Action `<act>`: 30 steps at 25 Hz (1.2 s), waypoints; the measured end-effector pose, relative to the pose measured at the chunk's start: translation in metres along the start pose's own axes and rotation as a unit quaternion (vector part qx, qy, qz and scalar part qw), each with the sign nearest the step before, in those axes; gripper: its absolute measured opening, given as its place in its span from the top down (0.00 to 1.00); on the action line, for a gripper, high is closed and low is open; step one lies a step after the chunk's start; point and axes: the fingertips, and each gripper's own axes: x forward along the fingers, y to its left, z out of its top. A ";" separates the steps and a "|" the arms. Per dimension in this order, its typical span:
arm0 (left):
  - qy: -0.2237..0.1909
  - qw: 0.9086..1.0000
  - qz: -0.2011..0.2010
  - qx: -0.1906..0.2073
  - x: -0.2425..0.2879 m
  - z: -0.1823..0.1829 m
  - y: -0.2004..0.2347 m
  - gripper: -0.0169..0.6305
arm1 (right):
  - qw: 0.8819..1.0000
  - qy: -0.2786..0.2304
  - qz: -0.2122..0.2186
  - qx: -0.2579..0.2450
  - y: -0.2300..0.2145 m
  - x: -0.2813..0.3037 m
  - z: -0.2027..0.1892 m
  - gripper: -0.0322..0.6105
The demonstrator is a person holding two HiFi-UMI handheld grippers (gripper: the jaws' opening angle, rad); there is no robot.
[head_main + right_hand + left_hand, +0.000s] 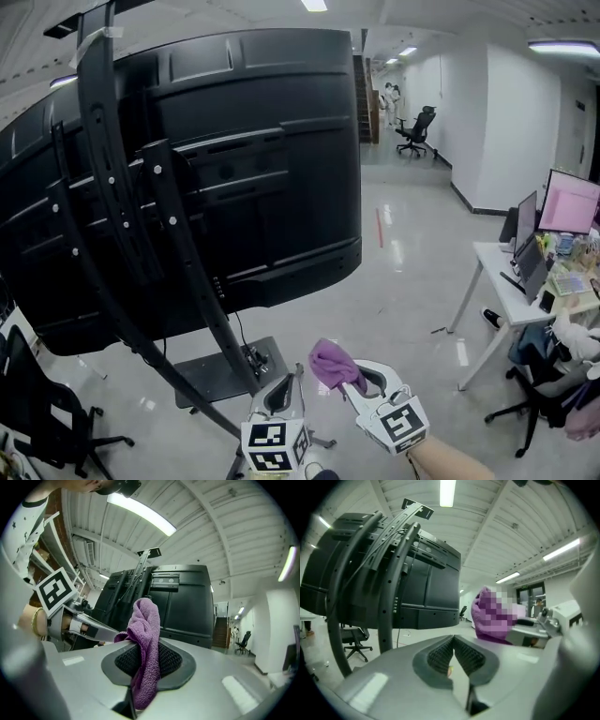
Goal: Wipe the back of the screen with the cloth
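A person's two hand-held grippers hang low in front of the back of a large black screen [253, 131], which stands on a wheeled floor mount in an open office. The right gripper [351, 379] is clamped on a purple cloth [330, 362]; in the right gripper view the cloth [146, 634] is pinched between the ribbed pads, its bunched top standing up above them and its tail hanging down past the jaws. The cloth is in the air below the screen's lower edge and apart from it, not touching the rear panel. The left gripper [284, 382] sits just beside the right one, at its left; in the left gripper view its jaws are pressed together with nothing between them, and the cloth shows close by on the right of that view. Black curved metal uprights [178, 244] of the mount run down across the rear panel to a dark base plate [220, 370] on the pale glossy floor [394, 281]. To the right stands a white desk [497, 281] crowded with monitors, one of them lit pink [569, 202]. A black office chair [415, 129] stands far down the corridor behind the screen, and another black chair [47, 412] is at the lower left corner of the head view.
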 end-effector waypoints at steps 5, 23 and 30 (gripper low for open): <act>-0.020 0.999 -0.023 0.018 0.066 0.111 -0.017 0.96 | 0.992 -0.028 -0.012 -0.118 -0.089 0.045 0.084 0.85; -0.121 0.989 0.012 0.086 0.177 0.481 0.011 0.96 | 0.898 -0.106 -0.189 -0.383 -0.334 0.244 0.381 0.86; -0.117 0.990 -0.034 0.072 0.180 0.451 -0.003 0.96 | 0.900 -0.094 -0.158 -0.395 -0.322 0.265 0.338 0.86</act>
